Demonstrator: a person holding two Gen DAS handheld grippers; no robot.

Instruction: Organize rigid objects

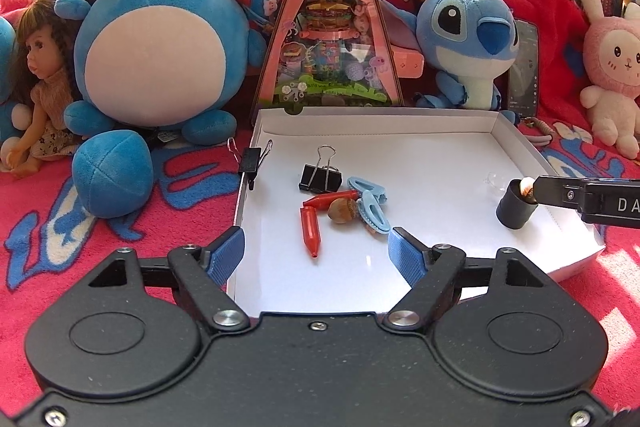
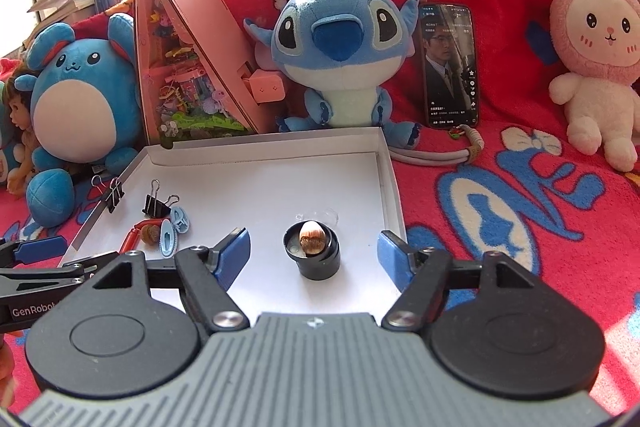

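A shallow white tray (image 1: 420, 155) (image 2: 280, 179) lies on a red blanket. Near its left side sit a black binder clip (image 1: 320, 177) (image 2: 156, 205), two red caps (image 1: 310, 233), a loose brown nut (image 1: 342, 211) (image 2: 151, 233) and blue clips (image 1: 372, 211) (image 2: 168, 237). Another binder clip (image 1: 250, 161) (image 2: 112, 197) grips the tray's left wall. A small black cup (image 1: 514, 213) (image 2: 320, 265) holds a pale nut (image 2: 312, 237). My right gripper (image 2: 314, 247) is open, its fingers either side of the cup and apart from it. My left gripper (image 1: 316, 247) is open over the tray's near edge, holding nothing.
Behind the tray stand a pink triangular toy box (image 1: 328, 27), a round blue plush (image 1: 160, 35), a blue long-eared plush (image 2: 340, 59) and a phone (image 2: 450, 67). A doll (image 1: 36, 75) sits far left, a pink bunny plush (image 2: 596, 59) far right. Something small and clear (image 2: 316, 217) lies behind the cup.
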